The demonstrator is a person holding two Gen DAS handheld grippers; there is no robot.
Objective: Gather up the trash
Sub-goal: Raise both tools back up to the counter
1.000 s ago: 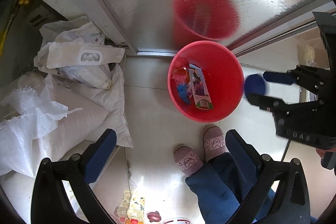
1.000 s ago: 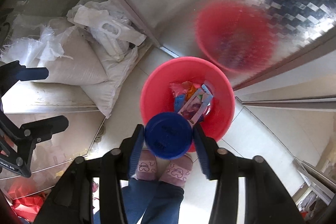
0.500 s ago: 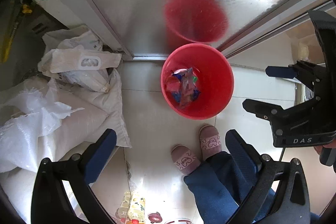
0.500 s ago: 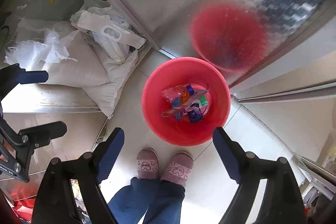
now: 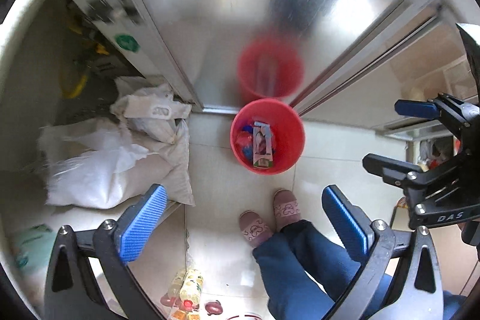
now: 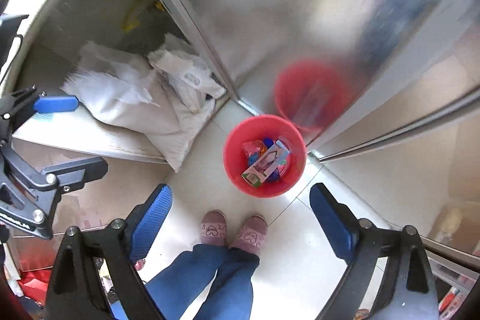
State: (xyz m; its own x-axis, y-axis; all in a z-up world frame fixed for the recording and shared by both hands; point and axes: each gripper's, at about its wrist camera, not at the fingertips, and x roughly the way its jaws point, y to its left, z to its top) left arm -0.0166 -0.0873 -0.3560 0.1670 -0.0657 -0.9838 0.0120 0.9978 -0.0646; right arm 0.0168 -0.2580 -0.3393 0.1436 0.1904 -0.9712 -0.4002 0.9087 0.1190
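Observation:
A red bin stands on the tiled floor against a shiny metal door. Inside it lie a pink carton, a blue lid and other colourful wrappers. My left gripper hangs high above the floor, open and empty. My right gripper is also high over the bin, its jaws still opening with nothing between them. Each gripper shows at the edge of the other's view: the right gripper, the left gripper.
White sacks are piled on a low ledge left of the bin. A person's slippered feet and blue trousers stand below it. Small packets lie on the floor near the bottom edge. The metal door mirrors the bin.
The right gripper opened and the blue lid dropped from it into the bin. Both grippers rose, so the bin now looks smaller and farther away.

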